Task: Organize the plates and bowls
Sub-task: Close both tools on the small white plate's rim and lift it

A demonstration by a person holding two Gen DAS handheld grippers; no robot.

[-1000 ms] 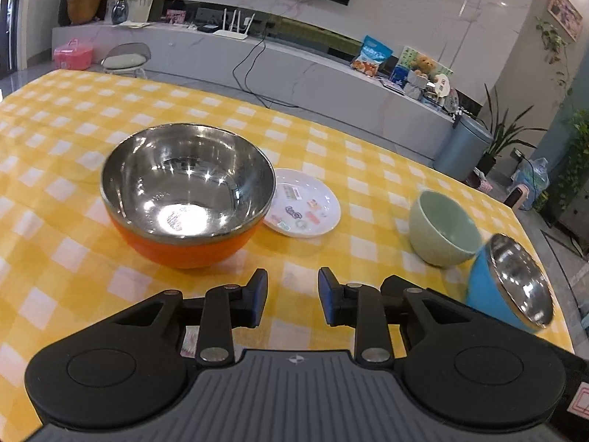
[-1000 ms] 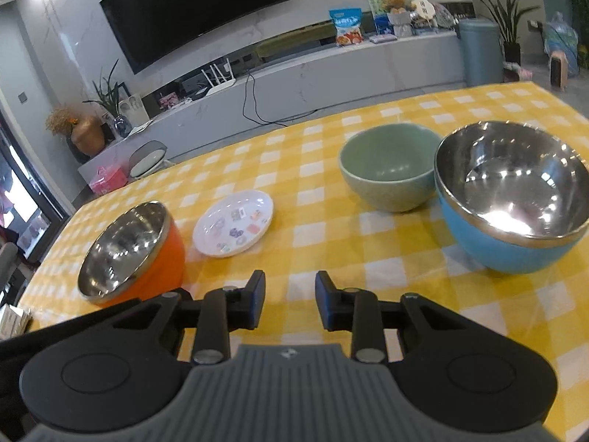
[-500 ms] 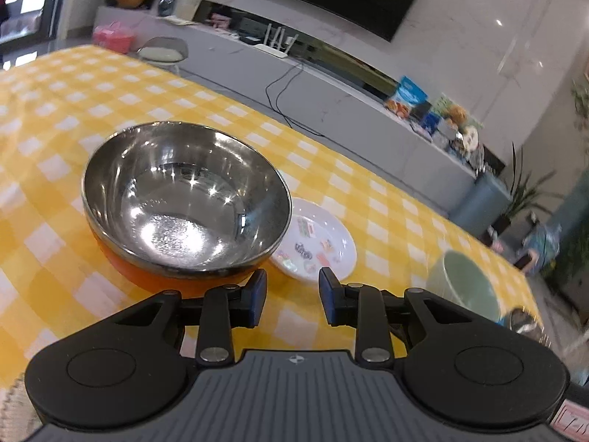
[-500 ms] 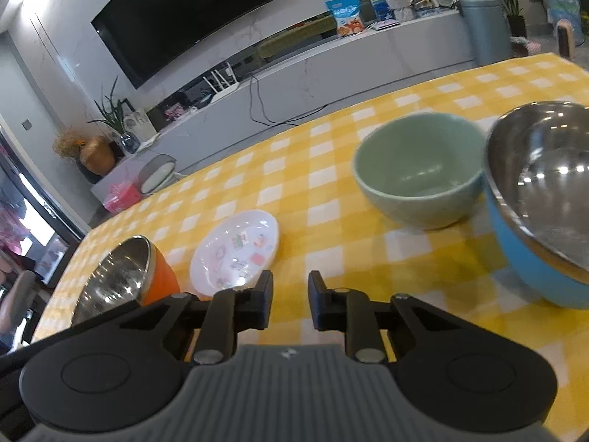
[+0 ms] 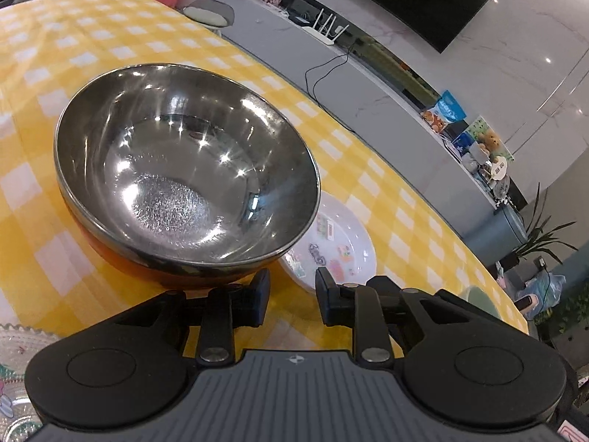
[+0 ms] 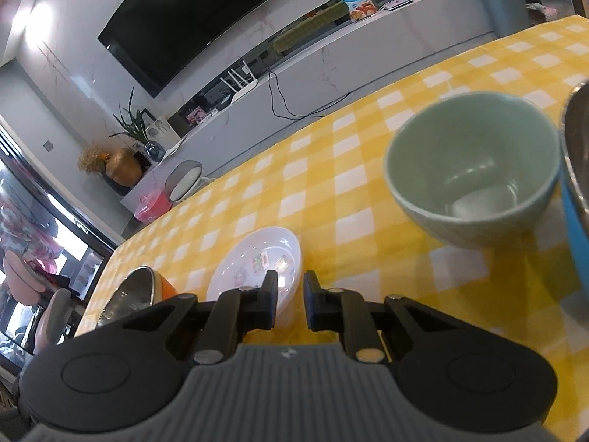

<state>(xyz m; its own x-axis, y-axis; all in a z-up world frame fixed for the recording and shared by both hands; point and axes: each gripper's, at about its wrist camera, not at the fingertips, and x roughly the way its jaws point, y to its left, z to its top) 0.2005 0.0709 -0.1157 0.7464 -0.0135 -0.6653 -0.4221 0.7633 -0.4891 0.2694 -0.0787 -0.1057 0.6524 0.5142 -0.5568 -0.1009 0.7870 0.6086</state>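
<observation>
**Closing in on the plate from both sides**

Hovering low over the yellow checked cloth [image 5: 386, 191], both tools aim at the small white plate [image 6: 257, 265], which lies flat between the orange bowl [image 5: 184, 184] and the green bowl [image 6: 475, 169]. The left gripper [image 5: 291, 294] sits just before the orange bowl's near wall, with the plate's edge showing past its right finger. Its jaws have just been closing a little but stand apart with nothing between them. The right gripper [image 6: 291, 304] has also been narrowing; only a slim gap remains, empty, with the plate just beyond the left fingertip.

The bowls stand upright and spread out, not yet nested, so sorting looks barely begun. The narrowed jaws probably suit the plate's thin rim (a wide opening would be wasted on it), though which tool will take it is unclear.

The orange bowl overlaps the plate's far left edge in the left view, so I cannot tell whether they touch. The blue bowl [image 6: 578, 221] is cut off at the right view's edge. The plate's printed stickers are too small to read.
</observation>
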